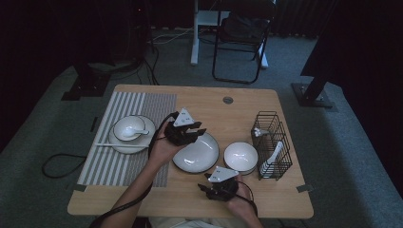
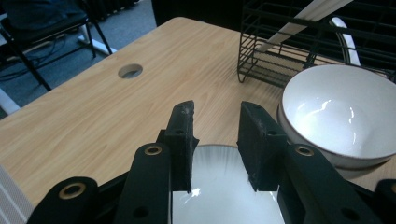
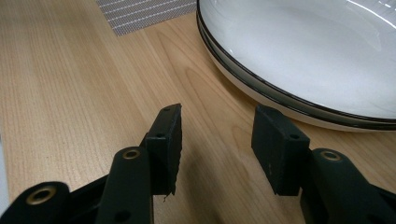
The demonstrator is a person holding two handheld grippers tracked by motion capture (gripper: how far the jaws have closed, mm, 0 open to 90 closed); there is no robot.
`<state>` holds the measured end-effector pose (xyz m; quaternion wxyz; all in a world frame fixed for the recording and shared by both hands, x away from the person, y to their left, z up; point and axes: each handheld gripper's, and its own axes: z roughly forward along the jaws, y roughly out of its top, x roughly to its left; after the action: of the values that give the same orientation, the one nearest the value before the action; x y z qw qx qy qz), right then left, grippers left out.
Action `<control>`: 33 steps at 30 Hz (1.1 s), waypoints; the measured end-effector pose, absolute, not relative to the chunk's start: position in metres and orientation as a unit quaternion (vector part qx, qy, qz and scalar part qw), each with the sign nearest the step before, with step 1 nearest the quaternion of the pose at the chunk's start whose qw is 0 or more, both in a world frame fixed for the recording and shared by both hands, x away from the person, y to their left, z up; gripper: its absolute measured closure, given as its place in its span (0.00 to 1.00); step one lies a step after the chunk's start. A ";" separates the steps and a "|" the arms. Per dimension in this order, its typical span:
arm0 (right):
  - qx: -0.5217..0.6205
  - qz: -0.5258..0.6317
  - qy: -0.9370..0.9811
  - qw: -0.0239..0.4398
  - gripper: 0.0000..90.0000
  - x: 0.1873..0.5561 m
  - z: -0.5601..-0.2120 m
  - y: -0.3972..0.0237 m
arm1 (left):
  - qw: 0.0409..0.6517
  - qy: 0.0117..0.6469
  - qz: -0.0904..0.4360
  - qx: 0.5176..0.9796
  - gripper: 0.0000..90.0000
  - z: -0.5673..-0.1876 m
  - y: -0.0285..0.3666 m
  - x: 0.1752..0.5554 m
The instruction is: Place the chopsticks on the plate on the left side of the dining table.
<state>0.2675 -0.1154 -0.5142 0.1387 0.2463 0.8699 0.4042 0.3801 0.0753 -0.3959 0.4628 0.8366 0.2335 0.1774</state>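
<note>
Wooden table on grey carpet; both tongs apart, empty, near plate

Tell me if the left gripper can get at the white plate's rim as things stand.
Probably yes: the left gripper hangs over the white plate with open, empty jaws, nothing between them and the rim.

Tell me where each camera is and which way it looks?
High view: above the person's side, looking forward and down on the table; both forearms, left gripper, right gripper.
Left gripper view: on the left gripper, over the plate, facing the bowl and wire rack.
Right gripper view: on the right gripper, low over the table, facing the plate.
Shared: both gripper views show the plate.
</note>
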 end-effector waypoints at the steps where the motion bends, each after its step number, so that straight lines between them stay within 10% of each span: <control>1: 0.246 0.404 0.870 0.138 0.58 0.268 -0.515 -0.115 | 0.464 0.232 0.177 0.837 0.75 -0.395 0.073 0.380; 33: 0.263 0.404 0.867 0.125 0.57 0.274 -0.525 -0.117 | 0.473 0.178 0.168 0.846 0.73 -0.372 0.017 0.386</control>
<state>0.2736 -0.1168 -0.5250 0.1249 0.2628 0.8673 0.4039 0.3857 0.0174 -0.3725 0.4728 0.8465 0.1777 0.1684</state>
